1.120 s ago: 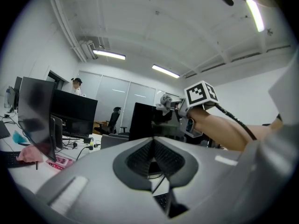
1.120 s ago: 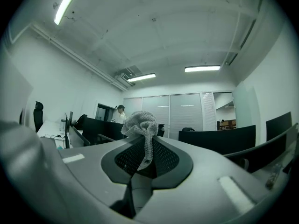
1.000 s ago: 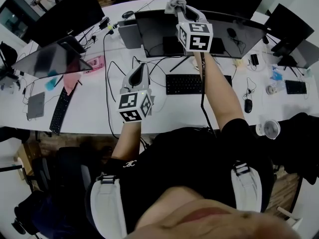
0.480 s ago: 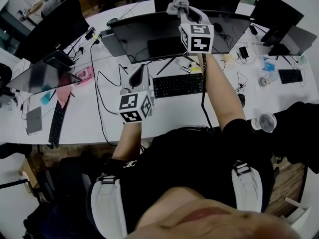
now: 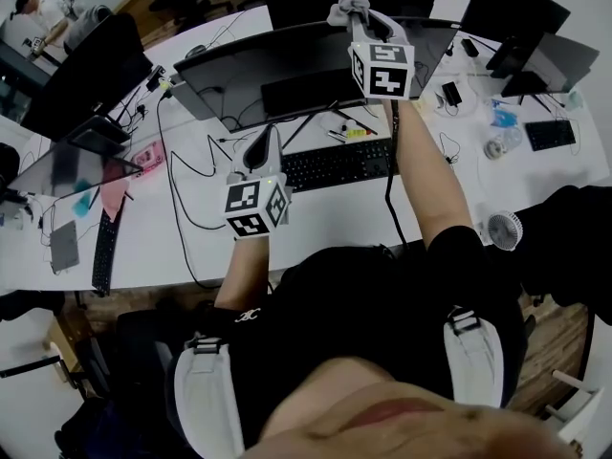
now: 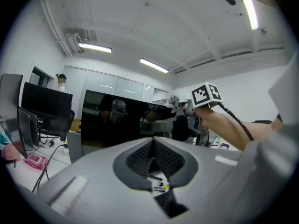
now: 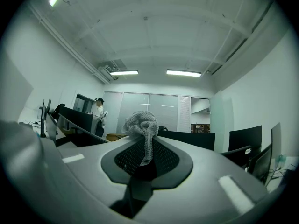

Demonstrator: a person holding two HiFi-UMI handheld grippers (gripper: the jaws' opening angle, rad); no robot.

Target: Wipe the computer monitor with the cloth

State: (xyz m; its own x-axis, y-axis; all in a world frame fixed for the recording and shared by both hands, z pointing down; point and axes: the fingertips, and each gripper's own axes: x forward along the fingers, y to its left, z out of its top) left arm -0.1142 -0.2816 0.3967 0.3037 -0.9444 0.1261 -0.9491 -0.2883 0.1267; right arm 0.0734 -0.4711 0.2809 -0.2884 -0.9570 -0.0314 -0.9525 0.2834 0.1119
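Observation:
A wide dark computer monitor (image 5: 287,65) stands on the white desk (image 5: 172,247). My right gripper (image 5: 361,17) is raised at the monitor's top edge, a little right of its middle. It is shut on a grey knitted cloth (image 5: 346,8), which bunches above the jaws in the right gripper view (image 7: 141,121). My left gripper (image 5: 261,147) hovers lower, in front of the monitor's left half, shut with nothing in it. In the left gripper view the closed jaws point at the dark screen (image 6: 117,122), with the right gripper (image 6: 188,108) and the cloth (image 6: 174,98) beyond them.
A black keyboard (image 5: 335,165) and loose cables (image 5: 182,208) lie under the monitor. Other monitors (image 5: 81,65) stand at the left and far right, a small white fan (image 5: 504,229) at the right. A person (image 7: 98,108) stands far behind.
The right gripper with the cloth has slid to the right along the monitor's top edge. The left gripper has kept its place in front of the screen.

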